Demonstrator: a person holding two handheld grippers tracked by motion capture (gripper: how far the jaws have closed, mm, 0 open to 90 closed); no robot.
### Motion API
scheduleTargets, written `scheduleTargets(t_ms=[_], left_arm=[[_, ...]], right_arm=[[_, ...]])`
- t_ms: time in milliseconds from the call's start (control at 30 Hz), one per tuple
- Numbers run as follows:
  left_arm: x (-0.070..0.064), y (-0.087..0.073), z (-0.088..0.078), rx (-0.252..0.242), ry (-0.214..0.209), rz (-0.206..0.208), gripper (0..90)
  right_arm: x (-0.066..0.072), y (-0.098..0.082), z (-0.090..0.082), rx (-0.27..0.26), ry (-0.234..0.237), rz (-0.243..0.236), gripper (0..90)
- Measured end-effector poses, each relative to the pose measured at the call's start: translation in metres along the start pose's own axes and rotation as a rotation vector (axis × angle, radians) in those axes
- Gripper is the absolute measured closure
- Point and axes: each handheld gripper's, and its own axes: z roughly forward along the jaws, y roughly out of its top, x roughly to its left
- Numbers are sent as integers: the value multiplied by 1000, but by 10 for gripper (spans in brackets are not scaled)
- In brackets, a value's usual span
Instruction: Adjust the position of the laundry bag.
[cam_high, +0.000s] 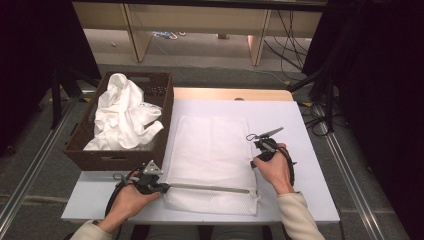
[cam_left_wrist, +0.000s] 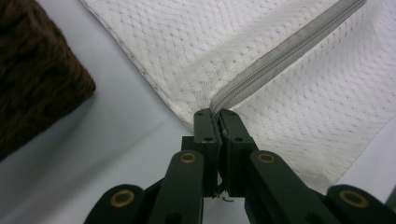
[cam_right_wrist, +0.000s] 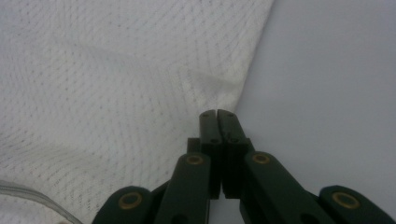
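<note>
White mesh zippered laundry bag (cam_high: 212, 160) lies flat on the white desk (cam_high: 310, 165), beside a brown wicker basket (cam_high: 165, 125). Left hand-held gripper (cam_left_wrist: 217, 113) is clamped on the grey zipper's (cam_left_wrist: 285, 49) end; right hand-held gripper (cam_right_wrist: 217, 113) pinches the bag's edge.

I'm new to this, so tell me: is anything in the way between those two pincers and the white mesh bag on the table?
Nothing visible. The left gripper is already shut on the zipper end of the mesh bag, and the right gripper is shut on the bag's side edge.
</note>
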Motion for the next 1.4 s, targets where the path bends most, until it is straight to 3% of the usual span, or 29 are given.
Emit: scheduleTargets(t_ms=[33, 67, 100, 133, 167, 200, 267, 333, 367, 400, 433, 533, 567, 667, 700, 767, 800, 833, 867, 1000, 1033, 1100, 1133, 1167, 1200, 1233, 1300, 1333, 1400], left_arm=[[0, 3, 2, 1, -5, 16, 860], [-2, 5, 5, 1, 0, 4, 860], [-3, 7, 6, -1, -10, 17, 860], [-3, 10, 8, 4, -9, 13, 861], [-4, 12, 8, 5, -5, 32, 860], [-4, 13, 10, 11, -7, 17, 860], [-5, 14, 10, 9, -13, 30, 858], [-7, 12, 11, -4, -15, 10, 855], [-9, 12, 10, -17, -26, 17, 853], [-10, 12, 10, -15, -20, 14, 852], [-10, 12, 9, -11, -26, 24, 851], [-13, 10, 10, -2, -18, 23, 838], [-14, 10, 10, -1, -25, 30, 834], [-13, 10, 10, -3, -23, 20, 825], [-13, 10, 8, -2, -23, 22, 816], [-14, 9, 5, 7, -31, 38, 786], [-17, 7, 3, -11, -59, 20, 772], [-18, 6, 1, -19, -60, 15, 748], [-18, 6, -1, -33, -65, 11, 726], [-20, 3, -7, -87, -74, 16, 571], [-20, -2, -9, -121, -85, 38, 521], [-21, -5, -9, -141, -104, 45, 463], [-20, -8, -10, -176, -112, 61, 426], [-21, -8, -10, -198, -112, 58, 403], [-22, -7, -10, -210, -95, 50, 381], [-19, -6, -10, -213, -80, 79, 364], [-20, -4, -11, -240, -78, 91, 339], [-19, -4, -11, -240, -76, 103, 335], [-19, -4, -9, -254, -89, 82, 332]], right_arm=[[-3, 0, 0, -11, 3, 7, 900], [-5, 1, -1, -2, -7, 25, 900], [-9, 1, 0, -34, -8, 23, 900], [-10, 2, -2, -25, -15, 51, 900], [-13, 1, -2, -31, -20, 26, 900], [-14, 2, -3, -31, -17, 47, 900], [-14, 2, -6, -14, -16, 70, 900], [-15, 2, -6, -37, -25, 55, 900], [-13, 2, -7, -33, -33, 71, 900], [-15, 2, -6, -55, -31, 43, 900], [-14, 2, -6, -47, -31, 63, 900], [-15, 2, -7, -53, -41, 43, 900], [-16, 1, -9, -48, -25, 32, 900], [-14, 0, -9, -57, -37, 42, 900], [-13, 0, -10, -64, -41, 50, 892], [-12, 0, -11, -86, -64, 12, 803], [-13, -1, -11, -100, -78, -20, 755], [-7, -1, -12, -119, -88, 22, 711], [-10, -2, -13, -117, -88, -35, 672], [-9, -6, -20, -122, -96, -57, 563], [-7, -8, -22, -124, -93, -22, 548], [-9, -9, -23, -126, -93, -42, 537], [-10, -11, -28, -119, -90, -28, 516], [-12, -12, -30, -109, -91, -47, 515], [-12, -13, -31, -109, -87, -38, 513], [-12, -13, -33, -115, -89, -15, 510], [-15, -14, -37, -102, -89, -44, 510], [-15, -15, -38, -109, -84, -31, 511], [-17, -15, -40, -98, -96, -23, 513]])
